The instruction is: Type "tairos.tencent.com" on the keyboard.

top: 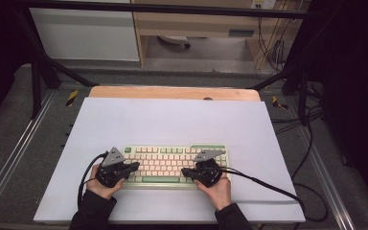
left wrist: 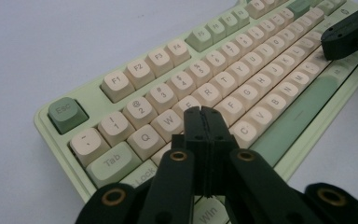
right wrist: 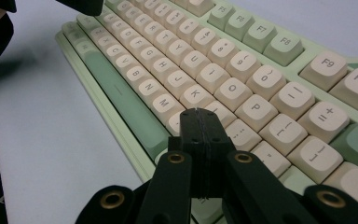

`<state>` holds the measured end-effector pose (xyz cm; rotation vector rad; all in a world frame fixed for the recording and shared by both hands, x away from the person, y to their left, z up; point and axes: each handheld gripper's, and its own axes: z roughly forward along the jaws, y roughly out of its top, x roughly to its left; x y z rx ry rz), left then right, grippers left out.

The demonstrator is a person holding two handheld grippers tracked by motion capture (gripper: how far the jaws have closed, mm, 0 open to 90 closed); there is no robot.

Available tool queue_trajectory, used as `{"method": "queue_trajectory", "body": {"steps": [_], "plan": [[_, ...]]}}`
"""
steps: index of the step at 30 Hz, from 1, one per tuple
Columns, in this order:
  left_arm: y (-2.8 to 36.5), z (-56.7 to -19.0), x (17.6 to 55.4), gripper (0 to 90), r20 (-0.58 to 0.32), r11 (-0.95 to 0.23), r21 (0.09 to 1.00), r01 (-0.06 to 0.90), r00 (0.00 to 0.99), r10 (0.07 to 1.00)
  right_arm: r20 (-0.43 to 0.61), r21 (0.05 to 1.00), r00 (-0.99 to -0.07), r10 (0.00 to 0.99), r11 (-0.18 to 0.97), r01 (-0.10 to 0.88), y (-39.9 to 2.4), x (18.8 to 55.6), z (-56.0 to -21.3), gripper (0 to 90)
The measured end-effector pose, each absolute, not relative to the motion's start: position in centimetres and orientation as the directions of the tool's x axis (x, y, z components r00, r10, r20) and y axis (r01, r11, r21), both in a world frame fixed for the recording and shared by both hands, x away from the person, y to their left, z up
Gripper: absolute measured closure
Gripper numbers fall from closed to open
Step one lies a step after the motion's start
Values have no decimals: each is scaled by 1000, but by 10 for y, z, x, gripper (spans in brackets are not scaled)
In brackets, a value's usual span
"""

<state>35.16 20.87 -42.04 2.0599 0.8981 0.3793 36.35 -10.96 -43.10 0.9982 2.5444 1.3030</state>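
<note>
White and smooth, the big flat sheet (top: 172, 120) covers the table in front of you, with a strip of light wood (top: 172, 92) showing at its far edge and grey floor all around. Near your side of the sheet lies the pale green plastic keyboard with cream and green keys (top: 172, 163), flat and straight. Your left gripper (top: 135, 166) sits over the left end of the keyboard, and its two black jaws are pressed tight together with nothing between them. In the left gripper view the closed tip (left wrist: 202, 111) points down near the W, E and D keys. Your right gripper (top: 184, 171) sits over the right half of the keyboard, and its jaws are pinched together too, holding nothing. In the right gripper view its tip (right wrist: 198, 112) hangs just above the keys near K and M. It looks like you are using the closed tips like fingers to poke keys. I cannot tell if either tip is touching a key yet, or which keys are already done, so the pressing seems to be mostly ahead of you. Every key is a little rounded block with a smooth, dull top and a dark letter on it. A long green space bar (right wrist: 121, 95) runs along the near edge.
</note>
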Motion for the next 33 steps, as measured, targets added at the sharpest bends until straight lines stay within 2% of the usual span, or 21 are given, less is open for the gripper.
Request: {"method": "queue_trajectory", "body": {"steps": [21, 33], "plan": [[208, -421, 351, 900, -51, -398, 793, 460, 702, 710, 176, 752, -775, 607, 426, 504, -108, 364, -435, 900], [207, -420, 350, 900, -51, -399, 795, 457, 706, 707, 154, 769, -777, 611, 419, 482, -118, 362, -423, 900]]}}
